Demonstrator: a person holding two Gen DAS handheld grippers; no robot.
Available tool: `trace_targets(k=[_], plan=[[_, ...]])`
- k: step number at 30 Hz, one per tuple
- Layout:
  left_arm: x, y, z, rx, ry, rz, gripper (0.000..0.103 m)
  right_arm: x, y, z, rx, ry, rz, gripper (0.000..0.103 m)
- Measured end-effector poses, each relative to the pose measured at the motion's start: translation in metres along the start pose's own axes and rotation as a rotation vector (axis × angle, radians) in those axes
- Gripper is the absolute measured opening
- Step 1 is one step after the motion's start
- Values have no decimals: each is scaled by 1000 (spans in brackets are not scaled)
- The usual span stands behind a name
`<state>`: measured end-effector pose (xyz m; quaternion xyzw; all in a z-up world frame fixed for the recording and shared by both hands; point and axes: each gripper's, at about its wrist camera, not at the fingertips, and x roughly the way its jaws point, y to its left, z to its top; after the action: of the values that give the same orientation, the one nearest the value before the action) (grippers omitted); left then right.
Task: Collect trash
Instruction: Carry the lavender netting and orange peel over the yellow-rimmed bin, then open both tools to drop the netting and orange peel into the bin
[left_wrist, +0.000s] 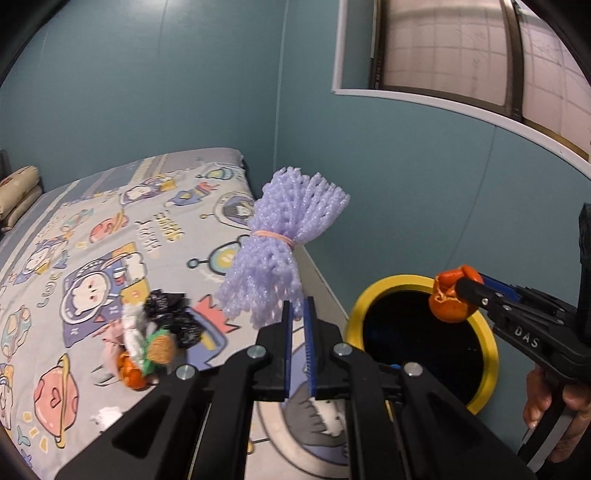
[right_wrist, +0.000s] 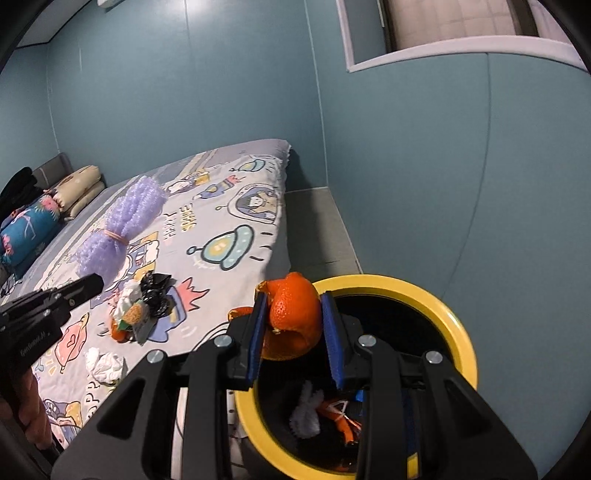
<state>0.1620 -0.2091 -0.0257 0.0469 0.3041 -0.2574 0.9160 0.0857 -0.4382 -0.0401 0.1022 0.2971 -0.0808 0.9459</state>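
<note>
Left claw (left_wrist: 299, 314) squeezed the purple foam net (left_wrist: 280, 240) mid-frame, right claw (right_wrist: 295, 325) pinched orange peel (right_wrist: 293, 314) over yellow bin (right_wrist: 454, 325), lower right.

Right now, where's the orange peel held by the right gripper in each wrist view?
Left wrist: orange peel at right, pinched in the right gripper over the bin's far rim.
Right wrist: orange peel centre, between the blue pads.
Shared landmark: yellow-rimmed bin.

Bin (right_wrist: 458, 332) beside bed (right_wrist: 229, 206)
</note>
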Motion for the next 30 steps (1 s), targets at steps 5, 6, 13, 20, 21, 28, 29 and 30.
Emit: trace_targets(k=[5,6,13,20,21,28,29,30], plan=[[9,-22,0,2,10,-37,6,4,-14,3,17,1,-22,28],[12,-26,0,3,17,-46,6,5,-16,3,19,1,-25,28],[37,-49,-4,13,63,-78,6,17,-32,2,47,16,-47,28],[69,-73,-19,31,140,-116,6,36,-47,-5,85,53,-57,28],[74,-75,-21,32,153,-120,6,39,-50,-6,90,57,-60,28],[109,-90,-36,17,238,-176,6,59,-77,-18,164,103,-69,28],[112,-91,-39,15,246,-175,6,62,-81,-20,179,112,-67,28],[114,-91,-40,15,250,-171,6,64,-84,-23,188,117,-68,28]])
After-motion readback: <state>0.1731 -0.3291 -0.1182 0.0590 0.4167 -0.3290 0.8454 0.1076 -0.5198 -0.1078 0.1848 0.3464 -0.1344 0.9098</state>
